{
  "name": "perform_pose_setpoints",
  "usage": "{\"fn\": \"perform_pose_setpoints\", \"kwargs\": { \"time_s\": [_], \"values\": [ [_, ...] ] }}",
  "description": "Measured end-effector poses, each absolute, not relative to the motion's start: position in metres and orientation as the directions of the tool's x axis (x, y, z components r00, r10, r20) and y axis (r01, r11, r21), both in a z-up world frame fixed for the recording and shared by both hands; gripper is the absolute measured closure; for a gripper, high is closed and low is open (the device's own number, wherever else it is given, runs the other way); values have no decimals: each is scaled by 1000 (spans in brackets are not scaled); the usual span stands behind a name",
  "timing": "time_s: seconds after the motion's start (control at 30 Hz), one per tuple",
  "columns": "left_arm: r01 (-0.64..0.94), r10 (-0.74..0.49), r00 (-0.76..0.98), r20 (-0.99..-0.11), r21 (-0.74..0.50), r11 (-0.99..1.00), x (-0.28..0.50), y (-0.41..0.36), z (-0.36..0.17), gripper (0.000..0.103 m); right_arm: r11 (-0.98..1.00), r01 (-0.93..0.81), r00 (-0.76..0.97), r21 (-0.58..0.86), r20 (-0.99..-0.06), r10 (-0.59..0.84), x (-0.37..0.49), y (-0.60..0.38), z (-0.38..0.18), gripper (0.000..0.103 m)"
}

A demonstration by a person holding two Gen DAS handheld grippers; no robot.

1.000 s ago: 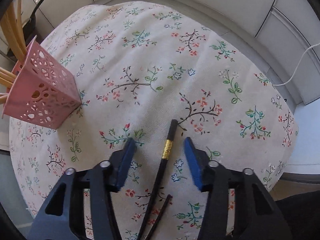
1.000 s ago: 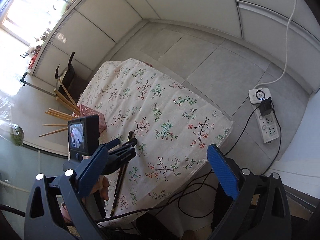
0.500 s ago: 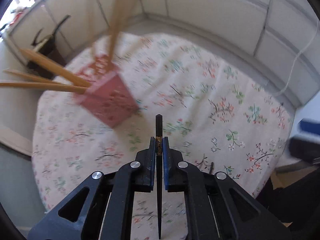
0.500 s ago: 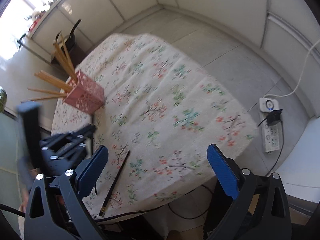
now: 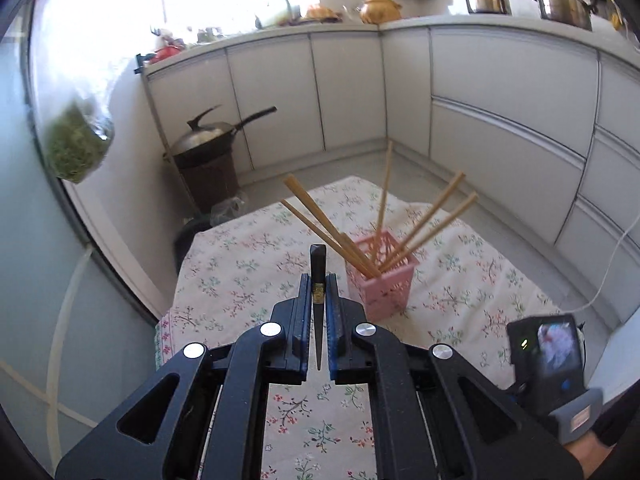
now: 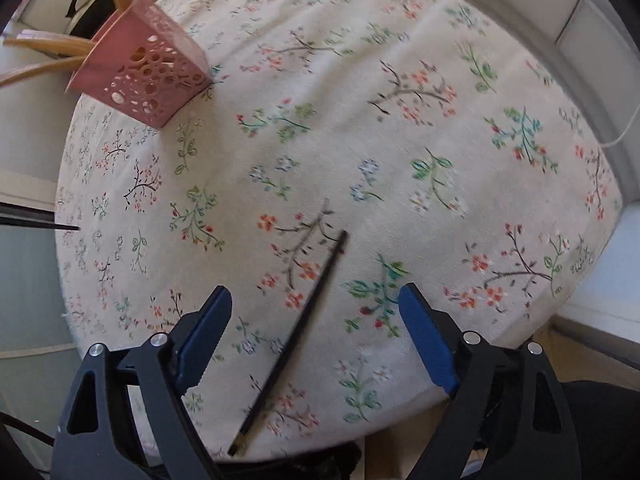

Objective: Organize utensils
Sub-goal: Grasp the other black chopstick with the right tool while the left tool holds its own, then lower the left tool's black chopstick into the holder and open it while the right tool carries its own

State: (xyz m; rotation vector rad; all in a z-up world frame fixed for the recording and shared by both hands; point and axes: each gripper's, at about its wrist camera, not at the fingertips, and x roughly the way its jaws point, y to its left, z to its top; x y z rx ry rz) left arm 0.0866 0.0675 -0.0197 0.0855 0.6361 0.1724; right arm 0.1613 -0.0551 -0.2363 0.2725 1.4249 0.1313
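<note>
The left hand-held gripper [image 5: 319, 300] is clamped on a black chopstick [image 5: 318, 280] at its gold band, held upright above the floral tabletop [image 5: 240, 272], near the pink perforated holder [image 5: 380, 284] full of wooden chopsticks [image 5: 424, 228]. The right hand-held gripper [image 6: 316, 344] hangs wide open and empty over a second black chopstick [image 6: 296, 336] lying flat near the tabletop's front edge

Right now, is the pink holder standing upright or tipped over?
Upright. The pink holder stands on its base on the floral tablecloth, open top upward, with wooden chopsticks leaning out.
</note>
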Motion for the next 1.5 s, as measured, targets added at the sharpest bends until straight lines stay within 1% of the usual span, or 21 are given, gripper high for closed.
{"fn": "perform_pose_setpoints", "kwargs": {
  "time_s": [0.07,0.13,0.17,0.2,0.27,0.3,0.33,0.4,0.5,0.6,0.67,0.73,0.9,1.13,1.33,1.5],
  "values": [
    [-145,178,795,-580,103,984,85,75,-17,97,970,62,167,237,-960,224,158,-40,-236,24],
    [-146,169,796,-582,86,986,84,80,-14,97,978,55,204,199,-962,184,152,-27,-234,34],
    [-148,165,797,-582,78,986,83,82,-13,97,983,46,230,175,-960,161,148,-22,-232,53],
    [-146,159,797,-583,70,987,83,82,-13,97,986,32,245,162,-958,149,146,-18,-232,67],
    [-141,152,799,-582,64,988,81,83,-11,97,989,20,270,148,-953,137,145,-14,-231,78],
    [-138,147,800,-582,61,989,80,83,-11,97,987,21,270,162,-951,151,146,-15,-230,91],
    [-135,141,800,-584,54,989,82,83,-14,97,981,21,258,193,-949,181,150,-15,-232,94],
    [-128,112,801,-588,16,992,83,86,-15,97,961,38,241,274,-936,257,158,-25,-233,97],
    [-108,33,806,-592,-93,990,83,95,-14,97,913,59,267,403,-888,375,166,-49,-222,98],
    [-87,-27,814,-580,-167,982,83,99,-13,97,875,9,340,484,-825,452,163,-64,-192,98],
    [-75,-47,821,-569,-190,979,82,98,-10,97,863,-39,406,503,-781,474,156,-77,-164,98],
    [-71,-48,828,-558,-189,979,81,93,-6,97,852,-82,466,517,-736,491,149,-87,-139,98],
    [-57,-53,842,-537,-186,981,81,84,1,97,836,-150,541,528,-664,517,146,-107,-93,98],
    [-54,-46,867,-495,-187,981,80,72,19,97,813,-192,651,549,-549,524,143,-139,-37,98],
    [-59,-20,909,-416,-175,983,80,63,52,97,791,-241,727,562,-435,531,146,-152,6,98],
    [-73,22,939,-343,-136,988,89,57,82,97,780,-296,771,551,-345,536,155,-153,36,98]
  ]
}}
